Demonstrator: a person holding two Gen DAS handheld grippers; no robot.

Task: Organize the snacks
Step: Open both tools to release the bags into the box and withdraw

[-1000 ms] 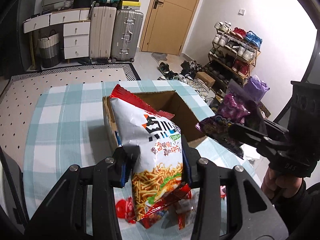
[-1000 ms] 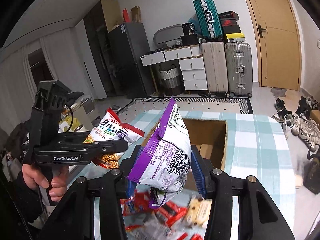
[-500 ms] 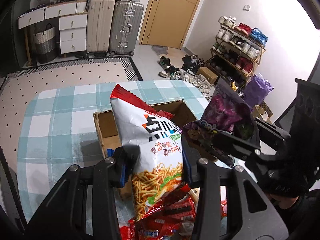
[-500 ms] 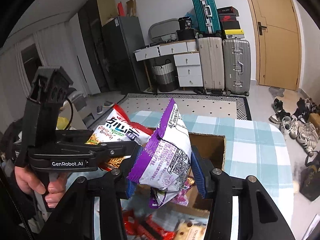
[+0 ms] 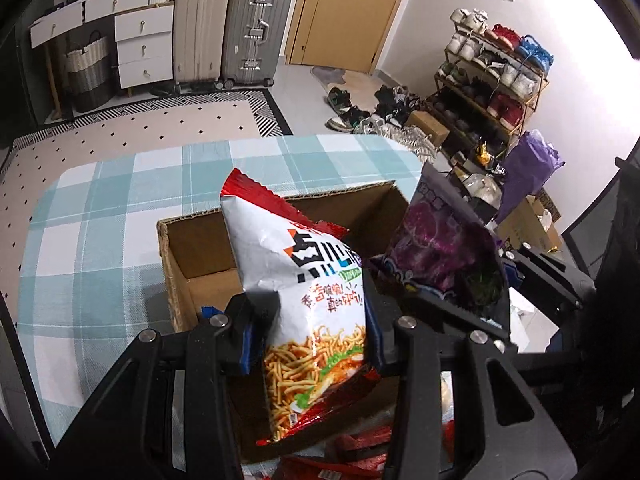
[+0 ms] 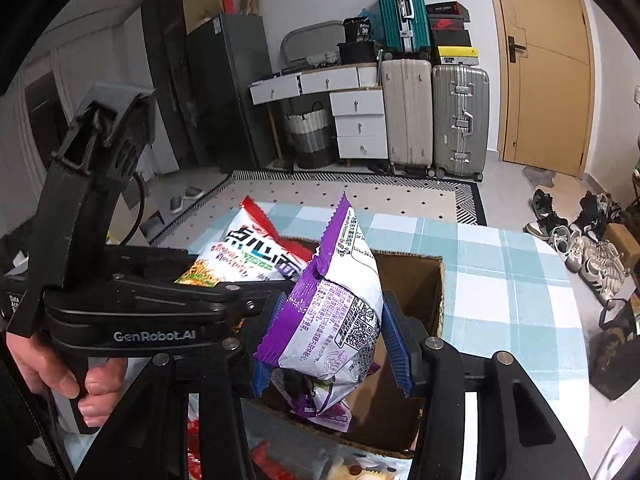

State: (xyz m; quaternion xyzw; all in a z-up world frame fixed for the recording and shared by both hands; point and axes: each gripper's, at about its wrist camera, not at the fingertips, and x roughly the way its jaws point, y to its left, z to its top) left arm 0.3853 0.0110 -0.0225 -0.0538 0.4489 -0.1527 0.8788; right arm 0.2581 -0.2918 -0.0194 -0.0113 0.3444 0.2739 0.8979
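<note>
My left gripper [image 5: 310, 332] is shut on a white and red bag of noodle snacks [image 5: 304, 292] and holds it upright over the open cardboard box [image 5: 176, 264]. My right gripper [image 6: 330, 340] is shut on a purple and white snack bag [image 6: 340, 300], also above the box [image 6: 440, 292]. In the left wrist view the purple bag [image 5: 440, 256] hangs just right of the noodle bag. In the right wrist view the left gripper [image 6: 256, 296] and its noodle bag [image 6: 256, 256] are close on the left. The box floor looks bare.
The box stands on a table with a teal checked cloth [image 5: 100, 240]. Loose red snack packets [image 5: 360, 444] lie on the table in front of the box. Suitcases [image 6: 436, 112], drawers and a shoe rack [image 5: 492, 80] stand beyond the table.
Both grippers have moved forward with their bags, from in front of the box to over its opening. The two bags have come closer together.
</note>
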